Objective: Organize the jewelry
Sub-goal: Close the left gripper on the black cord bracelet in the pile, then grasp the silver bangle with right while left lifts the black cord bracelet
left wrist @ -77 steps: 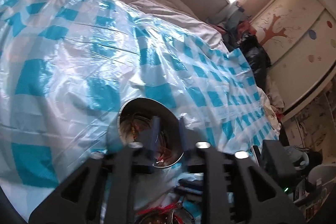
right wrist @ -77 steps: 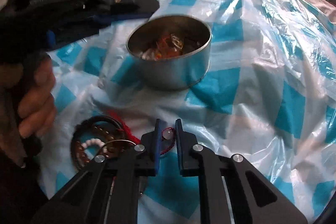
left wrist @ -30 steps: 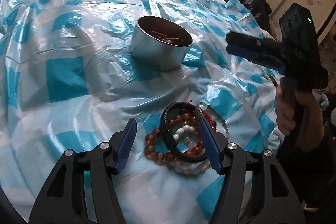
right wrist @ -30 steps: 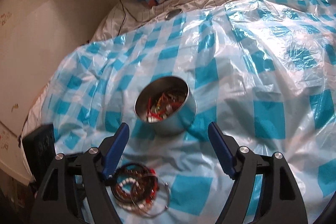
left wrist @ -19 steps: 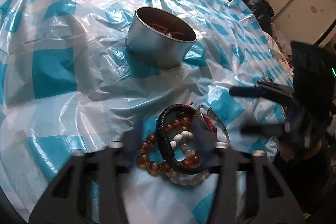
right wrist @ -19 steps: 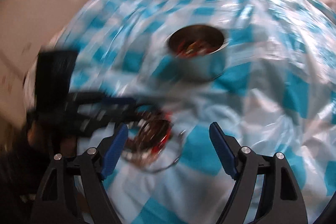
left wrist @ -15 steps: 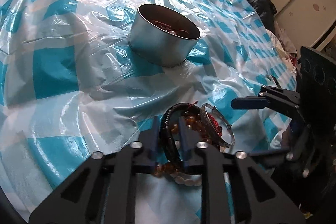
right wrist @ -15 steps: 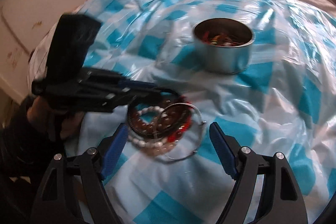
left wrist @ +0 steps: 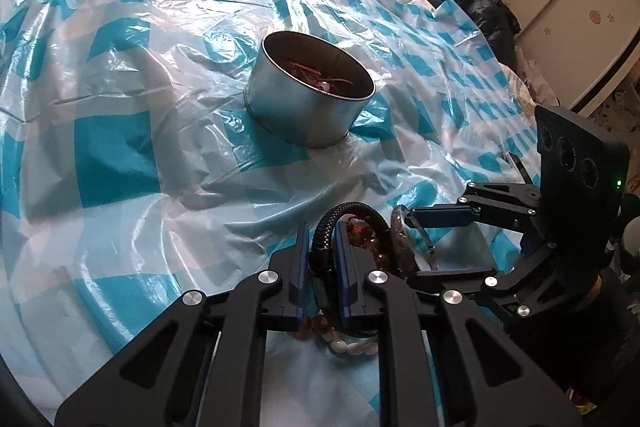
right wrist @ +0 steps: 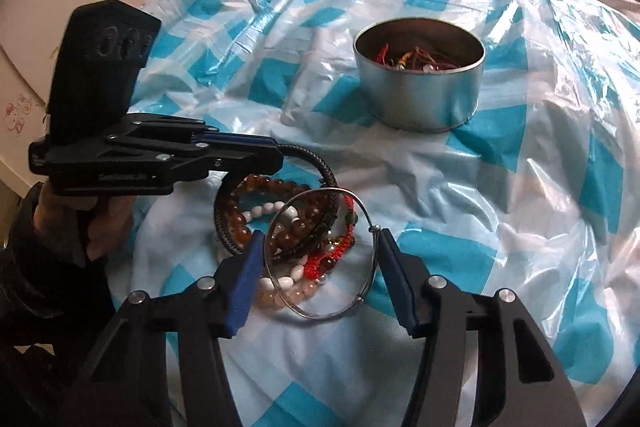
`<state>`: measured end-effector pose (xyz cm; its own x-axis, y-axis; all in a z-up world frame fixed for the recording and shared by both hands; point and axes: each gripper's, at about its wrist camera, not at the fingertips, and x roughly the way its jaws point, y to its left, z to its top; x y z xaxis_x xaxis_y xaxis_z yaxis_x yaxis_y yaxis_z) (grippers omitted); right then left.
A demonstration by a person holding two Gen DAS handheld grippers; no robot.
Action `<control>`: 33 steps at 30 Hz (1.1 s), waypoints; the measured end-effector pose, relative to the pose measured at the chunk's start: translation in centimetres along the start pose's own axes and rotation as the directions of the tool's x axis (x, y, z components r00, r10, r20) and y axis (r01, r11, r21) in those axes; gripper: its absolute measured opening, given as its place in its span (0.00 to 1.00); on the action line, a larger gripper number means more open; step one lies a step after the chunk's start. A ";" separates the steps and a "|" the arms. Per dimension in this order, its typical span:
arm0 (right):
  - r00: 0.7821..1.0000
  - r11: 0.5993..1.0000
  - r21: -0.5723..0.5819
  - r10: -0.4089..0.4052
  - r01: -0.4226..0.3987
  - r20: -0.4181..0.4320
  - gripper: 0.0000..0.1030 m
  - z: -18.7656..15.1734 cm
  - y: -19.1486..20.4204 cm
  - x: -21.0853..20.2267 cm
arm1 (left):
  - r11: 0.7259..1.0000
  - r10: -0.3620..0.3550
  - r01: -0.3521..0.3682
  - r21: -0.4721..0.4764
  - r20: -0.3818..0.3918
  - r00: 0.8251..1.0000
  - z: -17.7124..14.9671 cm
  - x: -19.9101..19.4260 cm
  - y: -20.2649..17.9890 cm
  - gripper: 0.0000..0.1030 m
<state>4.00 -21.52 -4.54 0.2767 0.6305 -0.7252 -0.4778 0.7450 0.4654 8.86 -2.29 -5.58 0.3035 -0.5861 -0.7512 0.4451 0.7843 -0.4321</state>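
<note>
The left gripper [left wrist: 320,243] is clamped on the black braided cord bracelet [left wrist: 348,213], its jaws pinching one side of the loop while the rest of the cord arcs up and over the pile of bracelets [right wrist: 288,227]. The pile lies on the blue-checked plastic sheet [right wrist: 500,227] spread over a bed, toward the sheet's near edge, well apart from the round metal tin [right wrist: 420,95] that already holds red cords and beads nearer the sheet's middle. The right gripper [right wrist: 320,259] hangs wide open, its blue pads straddling a thin silver wire bangle [right wrist: 370,267] that stands tilted against the beads; neither pad clearly touches it. The cord looks light and springy and should keep its loop when gripped across its thickness; the bangle looks stiff, thin and slippery, best taken across the wire rather than the hoop. Beaded strands tangled beneath may drag along. The crinkled sheet gives little firm footing.
</note>
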 end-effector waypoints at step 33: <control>0.902 0.935 0.294 0.054 -0.195 0.427 0.54 5.5 -6.6 -7.6 | 0.971 -0.125 0.175 -0.162 0.277 0.953 8.3 -2.6 1.2 0.11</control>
<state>9.66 -30.01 0.66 0.5802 0.7023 -0.4126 -0.2555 0.6379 0.7265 15.62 -1.58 -0.01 0.4667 -0.7129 -0.5234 0.3485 0.6922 -0.6320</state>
